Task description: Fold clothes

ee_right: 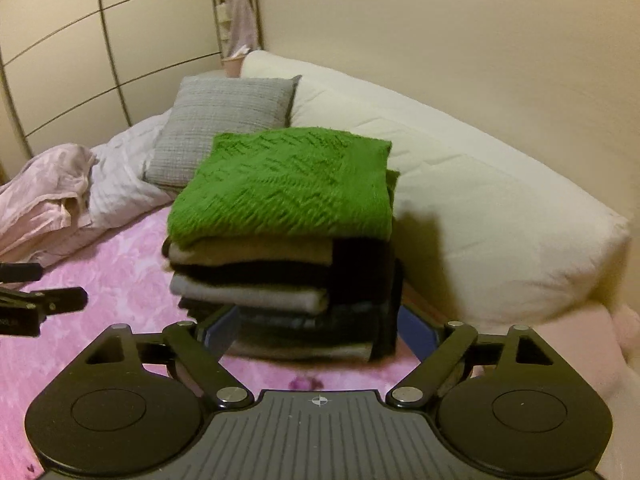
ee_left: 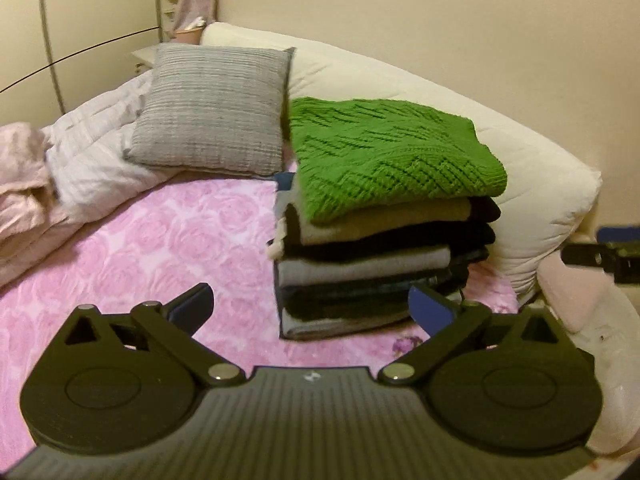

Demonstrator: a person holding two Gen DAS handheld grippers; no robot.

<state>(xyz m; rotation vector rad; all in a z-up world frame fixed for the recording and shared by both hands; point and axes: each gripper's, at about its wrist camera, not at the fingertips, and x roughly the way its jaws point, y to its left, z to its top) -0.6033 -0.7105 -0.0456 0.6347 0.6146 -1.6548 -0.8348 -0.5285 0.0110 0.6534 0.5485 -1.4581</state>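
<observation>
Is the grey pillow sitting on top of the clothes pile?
No, a folded green knitted sweater tops the stack of folded clothes; the grey ribbed square pillow leans behind it.

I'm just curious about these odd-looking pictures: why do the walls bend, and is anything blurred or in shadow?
Left wrist view: a fisheye lens bows the wardrobe lines; warm, dim light; the green sweater and the grey pillow look slightly smeared. Right wrist view: same bending, dark corners, a bright glare at top left, and the clothes stack casts a shadow on the cream cushion.
</observation>
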